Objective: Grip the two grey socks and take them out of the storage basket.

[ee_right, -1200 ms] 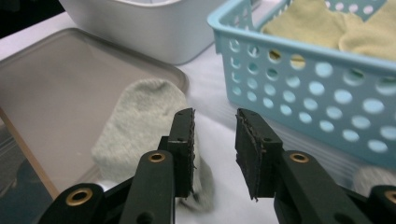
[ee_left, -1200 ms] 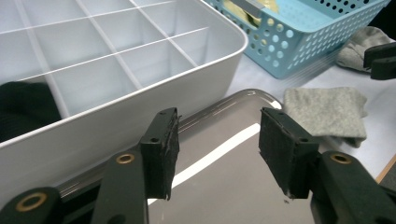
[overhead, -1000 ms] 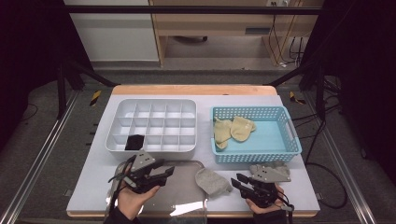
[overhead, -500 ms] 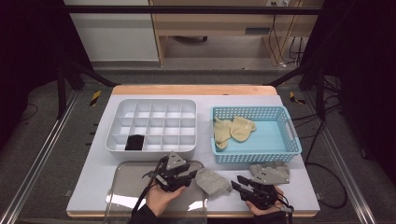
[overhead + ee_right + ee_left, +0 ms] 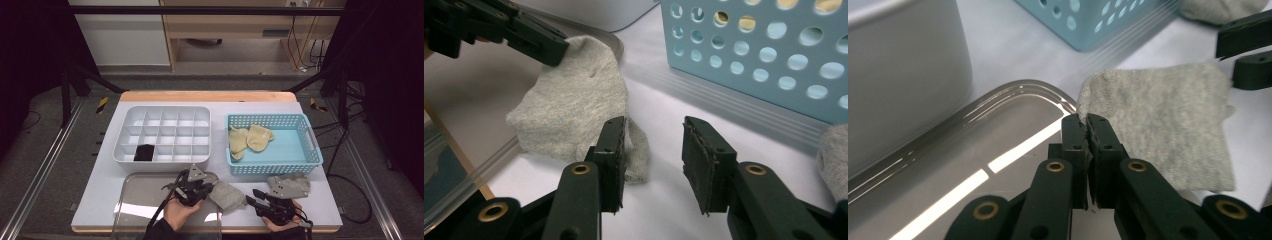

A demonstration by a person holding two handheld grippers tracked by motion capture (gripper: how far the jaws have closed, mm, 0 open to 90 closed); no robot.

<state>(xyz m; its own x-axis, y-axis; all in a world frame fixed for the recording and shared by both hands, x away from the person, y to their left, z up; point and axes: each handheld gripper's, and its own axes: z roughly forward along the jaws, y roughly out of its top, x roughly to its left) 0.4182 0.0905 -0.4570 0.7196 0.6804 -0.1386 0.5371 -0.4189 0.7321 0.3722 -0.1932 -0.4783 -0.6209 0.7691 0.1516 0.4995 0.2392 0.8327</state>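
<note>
My left hand-held gripper [image 5: 1089, 131] had just pinched shut on a thin edge of the grey sock [image 5: 1168, 125] near the worktop's front edge, my right hand-held gripper [image 5: 653, 150] spread just beside it, so I judged a lift might slip that fold free.

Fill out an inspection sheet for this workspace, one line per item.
Surface: white table, wooden edge at the far side.
Job's things: grey sock near the front edge, one corner pinched; second grey sock beside the blue basket, which holds yellow socks.
Clutter: white divided tray with one dark item; clear lid.
Grippers: left gripper shut on the sock's corner, jaws just closed; right gripper open, beside the sock.
Cables: one trailing from each gripper.
Surroundings: dark floor, metal rails, wooden furniture behind.
</note>
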